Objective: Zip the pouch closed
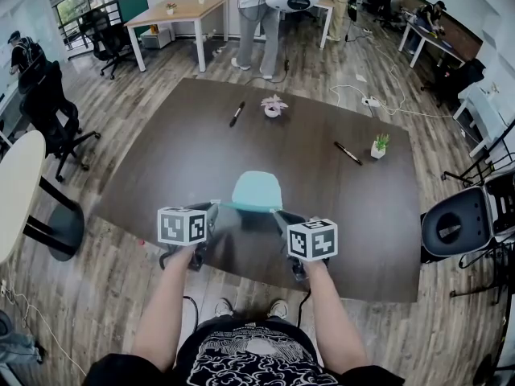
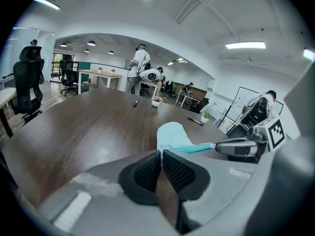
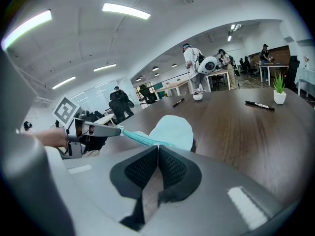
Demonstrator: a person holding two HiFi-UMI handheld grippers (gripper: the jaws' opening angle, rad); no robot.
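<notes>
At far left, off the counter (image 1: 153, 167), a black office chair (image 1: 50, 111) and a pale round table (image 1: 18, 191) stand on the wood floor, apart from the counter's left edge. Left claw (image 2: 161, 153): pads pressed together on the left end of the zip edge (image 1: 245, 207) of the pouch (image 1: 257, 190), close to the counter's near edge. The pouch is light teal and sits between the two claws, its rounded body pointing away from the person and its zip edge stretched from claw to claw. Whether it rests on the surface cannot be told. Right claw (image 3: 158, 148): pads pressed together on the right end of the same zip edge. Open counter surface lies to the left, right and rear of the pouch. Farther back lie a black marker (image 1: 236, 113) and a small pink-flowered pot (image 1: 273, 106), well apart from the pouch. To the right rear, a black pen (image 1: 348, 153) lies near a small green plant (image 1: 379, 145). Beyond the counter's right edge stands a black chair (image 1: 459, 223).
</notes>
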